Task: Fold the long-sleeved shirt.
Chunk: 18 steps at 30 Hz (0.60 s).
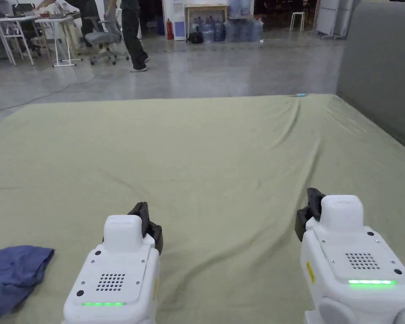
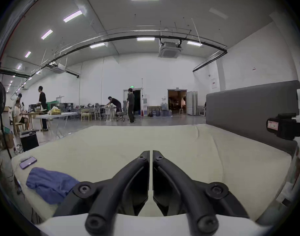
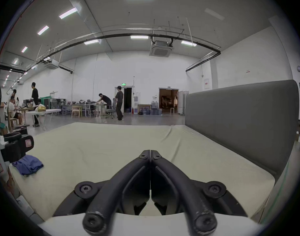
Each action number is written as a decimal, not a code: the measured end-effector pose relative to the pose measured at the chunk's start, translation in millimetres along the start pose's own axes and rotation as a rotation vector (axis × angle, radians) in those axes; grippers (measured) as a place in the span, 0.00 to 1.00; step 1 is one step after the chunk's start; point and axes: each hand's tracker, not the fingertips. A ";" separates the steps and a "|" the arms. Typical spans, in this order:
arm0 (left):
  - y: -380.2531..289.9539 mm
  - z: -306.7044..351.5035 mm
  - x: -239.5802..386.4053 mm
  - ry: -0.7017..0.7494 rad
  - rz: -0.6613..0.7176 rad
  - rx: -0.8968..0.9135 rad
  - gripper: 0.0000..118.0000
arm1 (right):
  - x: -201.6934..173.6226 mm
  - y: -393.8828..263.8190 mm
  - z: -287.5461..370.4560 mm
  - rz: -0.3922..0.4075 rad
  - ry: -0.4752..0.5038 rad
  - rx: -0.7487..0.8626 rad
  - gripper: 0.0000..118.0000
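A wide mattress covered by a pale green sheet (image 1: 222,143) is taking up most of the head view, its cloth lightly creased toward the far right corner. The left gripper (image 1: 149,219) is hovering over the near part of the sheet, left of centre, and in its own view (image 2: 151,152) its two black jaws are sitting almost together with only a thin slit between the tips, gripping nothing. The right gripper (image 1: 308,211) is hanging over the near right part of the sheet, well apart from the left one, and in the right gripper view (image 3: 150,152) its jaws are meeting at the tips, likewise with nothing between them. The long-sleeved shirt (image 1: 12,272), a blue crumpled heap, is lying at the near left edge of the bed, left of the left gripper and not touching it; it is showing as a bunched pile in the left gripper view (image 2: 48,183) and farther off in the right gripper view (image 3: 27,164). A phone (image 2: 28,162) is resting flat on the sheet just beyond the shirt. A grey upholstered headboard (image 1: 383,67) is standing along the right side of the bed. Across the bare floor at the far end, a person (image 1: 133,33) is standing near an office chair (image 1: 103,40) beside white tables (image 1: 56,25), and water bottles (image 1: 222,29) are clustering against the far wall.
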 end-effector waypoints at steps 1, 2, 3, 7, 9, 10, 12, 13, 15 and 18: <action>-1.9 -0.7 0.1 0.001 0.001 -0.008 0.00 | 0.1 -2.3 -0.3 0.003 0.004 -0.009 0.00; -3.9 -0.9 -0.6 0.012 -0.010 -0.016 0.00 | -0.9 -4.4 -0.6 0.015 0.004 -0.023 0.00; -3.8 -1.7 -2.1 0.012 -0.014 -0.021 0.00 | -1.7 -5.6 -0.7 0.025 0.004 -0.023 0.00; 0.0 -1.2 -5.5 0.016 0.019 -0.017 0.00 | -4.2 0.2 0.4 0.021 0.005 -0.020 0.02; 2.5 -1.2 -5.7 0.023 0.013 -0.002 0.29 | -3.9 3.0 1.2 0.031 0.024 -0.010 0.53; 4.8 -2.2 -6.1 0.019 0.012 -0.003 0.73 | -4.0 4.6 0.0 0.041 0.035 -0.022 0.90; 7.1 -5.8 -6.9 0.024 0.012 -0.002 0.83 | -8.1 3.2 -1.5 0.061 0.022 -0.032 0.96; 5.5 -4.7 -7.2 0.023 0.016 0.007 0.98 | -8.6 2.4 4.2 0.054 0.004 0.050 1.00; 7.5 4.8 -6.3 0.016 0.017 0.084 1.00 | -11.8 2.0 4.2 0.059 0.017 0.028 1.00; 4.0 2.8 -3.5 0.018 -0.034 0.075 1.00 | -16.4 2.0 -1.2 0.070 0.005 -0.031 1.00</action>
